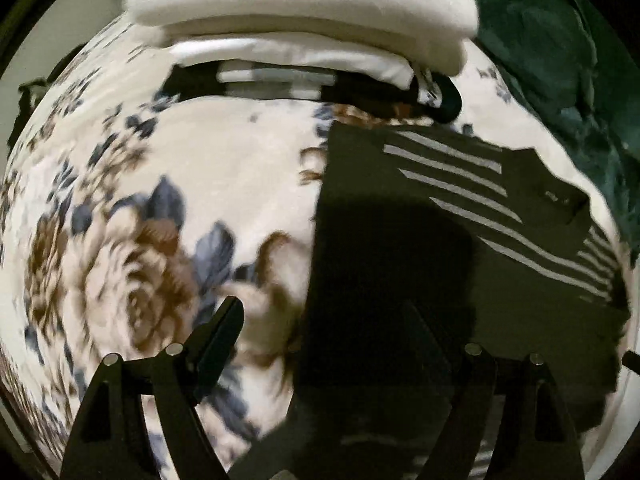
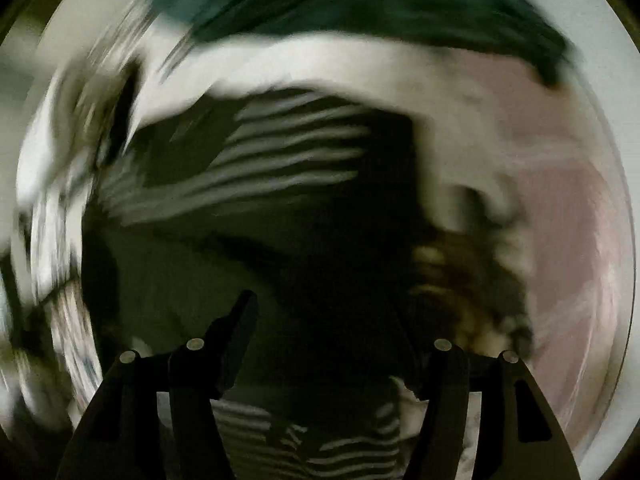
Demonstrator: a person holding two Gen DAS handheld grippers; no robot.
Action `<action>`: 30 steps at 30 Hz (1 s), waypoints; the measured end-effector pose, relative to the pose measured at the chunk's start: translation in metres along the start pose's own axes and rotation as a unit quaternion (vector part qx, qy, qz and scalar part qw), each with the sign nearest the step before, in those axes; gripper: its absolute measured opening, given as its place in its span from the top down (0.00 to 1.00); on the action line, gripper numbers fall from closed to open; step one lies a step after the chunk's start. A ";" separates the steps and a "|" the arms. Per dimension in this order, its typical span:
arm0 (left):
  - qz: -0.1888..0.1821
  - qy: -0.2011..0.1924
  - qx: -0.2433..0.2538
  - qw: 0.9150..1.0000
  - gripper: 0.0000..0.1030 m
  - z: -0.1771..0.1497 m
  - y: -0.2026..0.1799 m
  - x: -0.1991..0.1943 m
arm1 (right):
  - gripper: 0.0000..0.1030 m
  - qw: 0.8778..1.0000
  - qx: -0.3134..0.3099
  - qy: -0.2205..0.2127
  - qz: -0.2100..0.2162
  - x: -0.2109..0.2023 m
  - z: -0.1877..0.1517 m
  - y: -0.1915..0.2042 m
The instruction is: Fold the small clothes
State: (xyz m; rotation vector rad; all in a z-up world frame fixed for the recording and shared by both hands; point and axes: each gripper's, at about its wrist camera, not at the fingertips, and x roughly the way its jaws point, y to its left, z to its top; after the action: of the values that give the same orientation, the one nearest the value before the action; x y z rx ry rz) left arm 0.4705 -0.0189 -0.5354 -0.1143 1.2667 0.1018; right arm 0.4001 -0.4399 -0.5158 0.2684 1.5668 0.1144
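One dark striped garment lying flat on the floral bedspread, one side apparently turned over already, further folds left by the look of it. Above it, left gripper spread wide, nothing between the fingers, one over bedspread, one over dark cloth. Right gripper also spread wide over the same stripes, empty as far as heavy blur allows. Beyond, near the top edge, a folded stack, white pieces above a striped one, seemingly finished. Off right, rumpled green fabric.
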 end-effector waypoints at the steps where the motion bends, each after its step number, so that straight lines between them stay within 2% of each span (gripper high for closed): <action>1: 0.002 0.002 0.010 1.000 0.21 0.001 -0.006 0.005 | 0.36 0.999 -0.039 0.021 -0.002 0.008 0.004 0.011; 3: 0.008 0.007 0.023 1.000 0.21 0.003 -0.016 0.012 | 0.37 0.992 -0.099 0.073 -0.007 0.030 0.011 0.032; 4: 0.011 0.009 0.029 0.999 0.21 0.003 -0.019 0.016 | 0.39 0.990 -0.110 0.072 -0.044 0.038 0.017 0.035; 6: 0.020 0.014 0.037 0.999 0.21 0.006 -0.021 0.024 | 0.41 0.987 -0.084 0.031 -0.131 0.041 0.043 0.022; 7: 0.022 0.015 0.037 0.999 0.21 0.007 -0.022 0.025 | 0.41 0.988 -0.055 0.014 -0.145 0.037 0.056 0.011; 9: 0.022 0.017 0.033 0.999 0.21 0.008 -0.019 0.025 | 0.41 0.990 0.025 -0.022 -0.138 0.018 0.079 -0.016; 12: 0.022 0.019 0.029 0.999 0.21 0.006 -0.014 0.026 | 0.41 0.994 0.058 -0.041 -0.080 -0.005 0.089 -0.030; 15: 0.015 0.027 0.025 0.999 0.21 0.000 -0.010 0.029 | 0.41 0.998 0.014 -0.016 -0.052 -0.007 0.089 -0.023; 18: 0.002 0.030 0.017 0.999 0.22 -0.003 -0.007 0.032 | 0.40 0.995 -0.058 0.025 -0.077 0.015 0.084 -0.008; 19: -0.008 0.028 0.015 0.999 0.32 -0.004 -0.006 0.032 | 0.40 0.993 -0.075 0.040 -0.082 0.022 0.083 -0.004; 20: -0.031 0.026 0.016 0.999 0.65 -0.005 -0.005 0.032 | 0.40 0.991 -0.093 0.054 -0.084 0.031 0.080 0.001; 21: -0.040 0.027 0.020 0.999 0.74 -0.007 -0.007 0.033 | 0.45 0.988 -0.111 0.061 -0.090 0.039 0.078 0.006; 22: -0.037 0.025 0.030 0.999 0.77 -0.009 -0.011 0.032 | 0.69 0.986 -0.122 0.054 -0.101 0.041 0.077 0.009; 23: -0.039 0.020 0.036 0.998 0.82 -0.010 -0.011 0.029 | 0.84 0.984 -0.131 0.045 -0.116 0.041 0.077 0.012; 24: -0.040 0.016 0.038 0.998 0.83 -0.011 -0.011 0.026 | 0.91 0.983 -0.131 0.037 -0.122 0.039 0.079 0.014; 27: -0.039 0.008 0.033 0.999 0.86 -0.017 -0.001 0.018 | 0.94 0.988 -0.107 -0.005 -0.115 0.020 0.090 0.013; 30: -0.039 0.009 0.015 0.999 0.87 -0.021 0.013 0.016 | 0.95 0.987 -0.098 -0.049 -0.118 -0.001 0.103 0.015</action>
State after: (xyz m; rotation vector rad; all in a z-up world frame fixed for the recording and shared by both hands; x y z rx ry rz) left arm 0.4538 -0.0085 -0.5567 -0.1396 1.2792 0.0148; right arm 0.5044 -0.4352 -0.5127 -0.0657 1.4665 0.0689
